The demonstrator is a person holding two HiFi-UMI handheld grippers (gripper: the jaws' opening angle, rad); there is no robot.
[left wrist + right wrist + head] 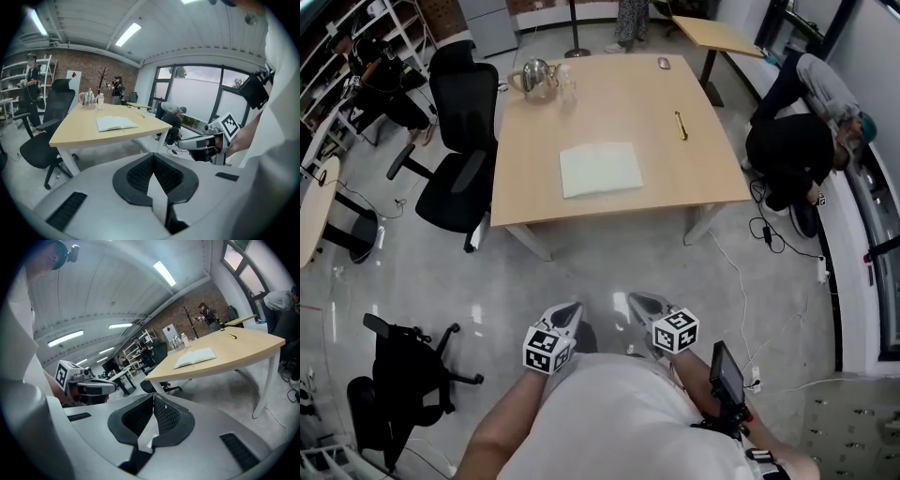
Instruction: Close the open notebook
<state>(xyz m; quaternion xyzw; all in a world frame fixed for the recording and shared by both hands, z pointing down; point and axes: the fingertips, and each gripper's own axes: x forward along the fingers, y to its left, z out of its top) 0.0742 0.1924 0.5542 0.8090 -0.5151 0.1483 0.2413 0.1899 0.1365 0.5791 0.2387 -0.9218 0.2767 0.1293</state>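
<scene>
Standing: the person is well back from the surface (628,103), so both grippers hang close to the body, not yet reaching.
Left gripper (570,310): fingers together, nothing between them.
Right gripper (641,305): fingers together too, empty.
Notebook (600,170): lies open and flat near the surface's front edge, well apart from both grippers; by my judgement the closing is not begun.
Pen (681,125): lies apart to the right, out of the covers' way.
Count: one notebook, one pen, one kettle (534,77), two grippers.
</scene>
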